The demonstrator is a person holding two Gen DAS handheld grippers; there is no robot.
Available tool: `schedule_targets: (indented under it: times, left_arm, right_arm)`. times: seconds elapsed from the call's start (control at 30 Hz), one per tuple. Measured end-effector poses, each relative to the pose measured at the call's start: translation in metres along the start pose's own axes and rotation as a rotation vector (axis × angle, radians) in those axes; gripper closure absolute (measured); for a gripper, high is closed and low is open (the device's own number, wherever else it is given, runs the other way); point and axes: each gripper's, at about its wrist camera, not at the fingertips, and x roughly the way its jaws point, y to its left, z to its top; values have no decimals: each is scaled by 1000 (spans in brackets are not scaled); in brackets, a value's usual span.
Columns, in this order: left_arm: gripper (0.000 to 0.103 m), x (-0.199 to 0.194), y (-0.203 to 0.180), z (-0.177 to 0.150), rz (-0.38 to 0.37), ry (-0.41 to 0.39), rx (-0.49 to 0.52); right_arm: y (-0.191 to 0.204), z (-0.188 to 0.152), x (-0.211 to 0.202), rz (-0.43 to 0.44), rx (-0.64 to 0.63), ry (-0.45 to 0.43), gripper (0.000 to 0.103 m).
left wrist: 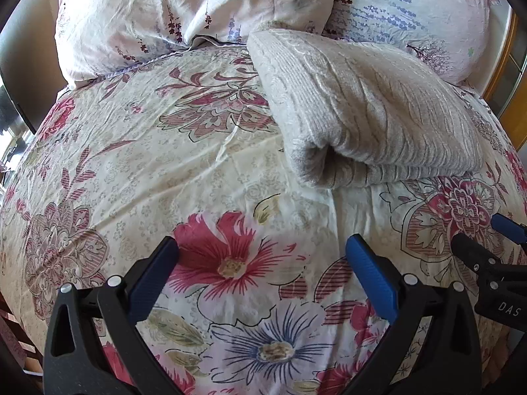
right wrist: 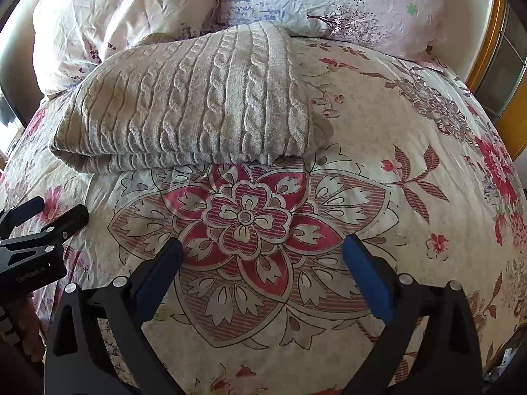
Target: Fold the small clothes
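Note:
A beige cable-knit garment [left wrist: 372, 112] lies folded into a thick bundle on the flowered bed cover; the right wrist view has the same garment [right wrist: 194, 105] ahead and left. My left gripper [left wrist: 262, 247] hangs open over the cover, short of the bundle, nothing between its blue pads. My right gripper [right wrist: 262, 247] is also wide open above a red flower print, just in front of the garment's near folded edge, holding nothing. Each gripper appears at the edge of the other's view: the right gripper [left wrist: 484, 240] and the left gripper [right wrist: 49, 214].
Two pale printed pillows [left wrist: 184, 10] [right wrist: 329, 0] lie behind the garment at the head of the bed. The flowered cover [left wrist: 131, 164] spreads all around. A yellow wooden frame [right wrist: 487, 56] runs along the far right.

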Motion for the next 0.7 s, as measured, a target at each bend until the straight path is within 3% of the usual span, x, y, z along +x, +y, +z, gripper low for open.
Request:
schedule_targets:
  times: [0.7]
  left_arm:
    - [2, 2, 0, 1, 1, 4, -10]
  right_arm:
    - [2, -3, 0, -23, 16, -15, 1]
